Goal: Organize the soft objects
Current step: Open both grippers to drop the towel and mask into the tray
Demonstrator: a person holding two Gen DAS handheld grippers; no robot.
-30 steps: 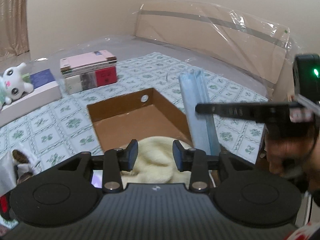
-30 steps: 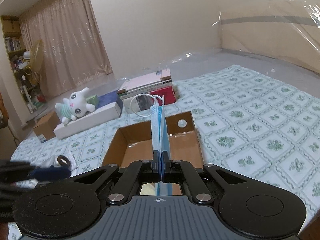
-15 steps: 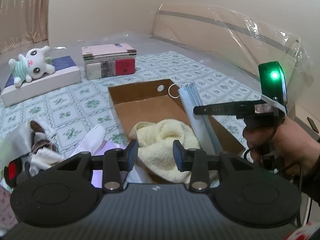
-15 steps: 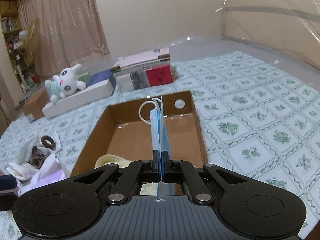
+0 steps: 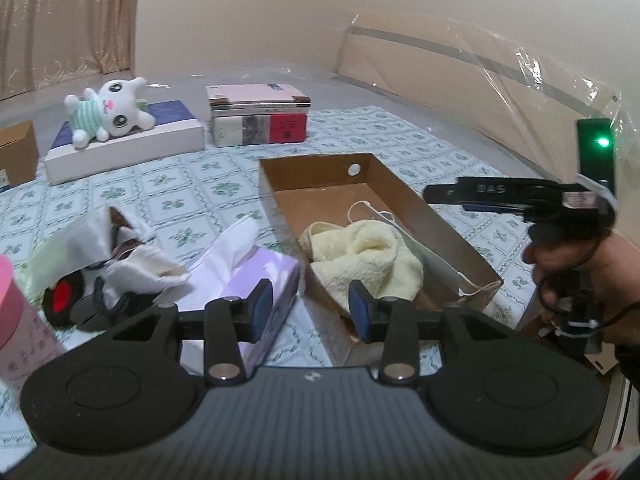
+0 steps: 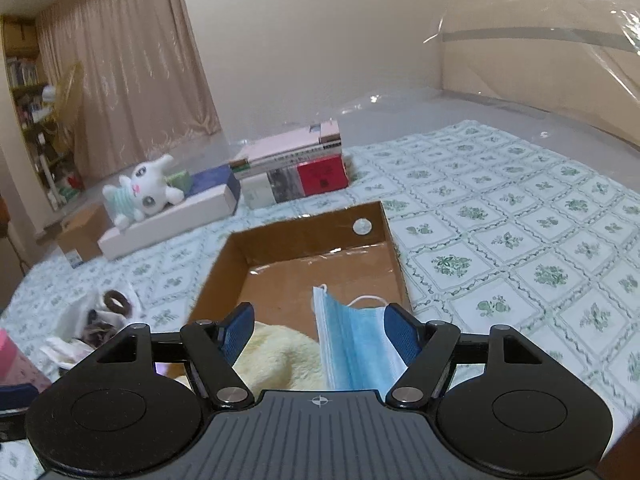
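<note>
Right gripper [image 6: 319,334]: jaws spread wide, empty, above near end of cardboard box [image 6: 304,232]. Blue face mask [image 6: 352,344] lies in box against right wall, beside yellow towel [image 6: 276,356]. Left gripper [image 5: 311,304]: jaws apart, empty. Lower left of left view: tissue box [image 5: 256,280], rag pile [image 5: 120,256]. Upper left: plush toy [image 5: 108,114], book stack [image 5: 258,120].

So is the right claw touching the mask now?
Cannot tell. In the right wrist view the right claw is open around the mask, whose edge overlaps the right finger.
</note>
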